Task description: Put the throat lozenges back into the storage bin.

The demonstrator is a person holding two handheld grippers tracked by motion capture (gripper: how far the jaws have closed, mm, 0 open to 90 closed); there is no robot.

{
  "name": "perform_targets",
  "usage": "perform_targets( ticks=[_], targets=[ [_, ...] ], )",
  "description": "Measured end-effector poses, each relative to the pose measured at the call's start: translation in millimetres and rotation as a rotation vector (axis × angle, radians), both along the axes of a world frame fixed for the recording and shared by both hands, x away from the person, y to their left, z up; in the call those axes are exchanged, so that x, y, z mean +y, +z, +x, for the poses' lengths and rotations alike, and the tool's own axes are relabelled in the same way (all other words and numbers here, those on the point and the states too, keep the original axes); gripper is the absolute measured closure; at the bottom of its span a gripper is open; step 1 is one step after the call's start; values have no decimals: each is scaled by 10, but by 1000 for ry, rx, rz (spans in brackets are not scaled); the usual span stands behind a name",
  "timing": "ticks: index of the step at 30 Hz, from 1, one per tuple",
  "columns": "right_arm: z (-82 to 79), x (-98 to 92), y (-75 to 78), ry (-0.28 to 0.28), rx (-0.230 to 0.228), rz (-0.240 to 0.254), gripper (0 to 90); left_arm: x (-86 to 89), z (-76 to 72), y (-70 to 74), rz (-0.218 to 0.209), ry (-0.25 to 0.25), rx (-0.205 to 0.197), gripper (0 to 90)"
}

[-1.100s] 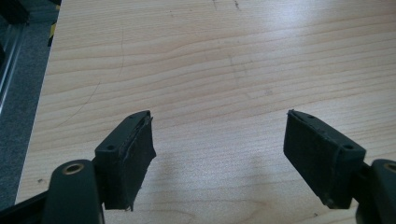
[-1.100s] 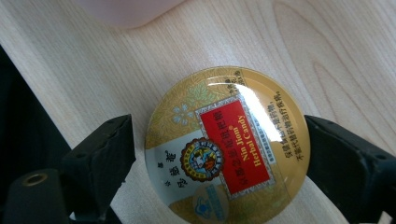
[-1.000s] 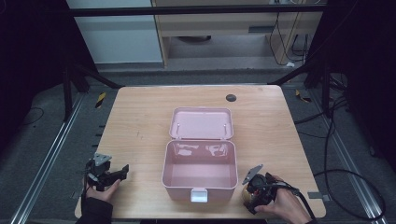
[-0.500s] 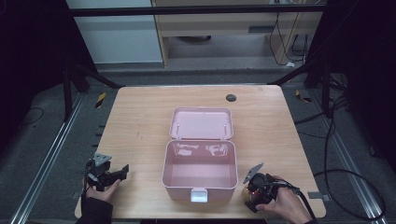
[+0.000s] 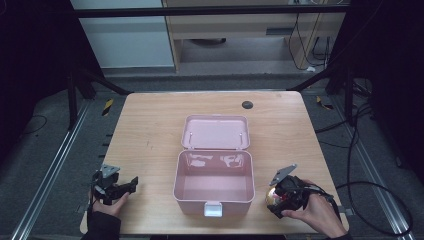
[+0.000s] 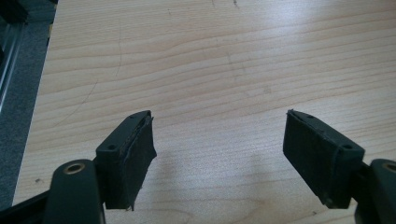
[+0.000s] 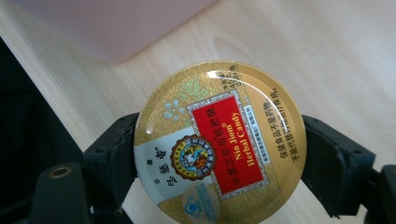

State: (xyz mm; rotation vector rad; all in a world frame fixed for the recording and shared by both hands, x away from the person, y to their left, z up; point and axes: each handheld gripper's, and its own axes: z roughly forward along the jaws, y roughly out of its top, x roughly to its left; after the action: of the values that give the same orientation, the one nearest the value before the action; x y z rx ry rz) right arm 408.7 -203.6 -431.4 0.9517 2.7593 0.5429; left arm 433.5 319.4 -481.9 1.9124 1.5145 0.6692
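Right gripper (image 7: pixel 219 149): jaws clenched on the round gold tin (image 7: pixel 219 144), one pad on each side of its rim.
Tin: seen from above at the near right of the tabletop (image 5: pixel 150 130), just right of the open pink box (image 5: pixel 214 172); mostly hidden there by the gripper and hand.
Tin's lower edge: cut off in the right gripper view.
Left gripper (image 6: pixel 219 154): jaws released, bare wood between them.
Box interior: looked empty; near wall hid part of its floor.

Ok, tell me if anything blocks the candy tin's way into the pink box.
Nothing visible does. The right gripper holds the candy tin beside the pink box, whose lid lies open.
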Motion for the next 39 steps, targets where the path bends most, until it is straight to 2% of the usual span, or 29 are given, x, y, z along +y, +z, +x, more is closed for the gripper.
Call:
perform_targets(
  ticks=[10, 11, 21, 31, 39],
  targets=[
    [20, -91, 470, -19, -80, 47, 204, 1, 1, 0, 1, 1, 2, 238],
    [20, -91, 470, -19, -80, 47, 204, 1, 2, -1, 1, 1, 3, 238],
    [59, -45, 823, -11, -145, 66, 204, 1, 3, -1, 0, 0, 5, 238],
    [160, 181, 1090, 44, -184, 70, 204, 5, 4, -1, -2, -1, 4, 238],
    [247, 428, 1150, 97, -184, 66, 204, 10, -1, 14, -6, -1, -1, 239]
  ],
)
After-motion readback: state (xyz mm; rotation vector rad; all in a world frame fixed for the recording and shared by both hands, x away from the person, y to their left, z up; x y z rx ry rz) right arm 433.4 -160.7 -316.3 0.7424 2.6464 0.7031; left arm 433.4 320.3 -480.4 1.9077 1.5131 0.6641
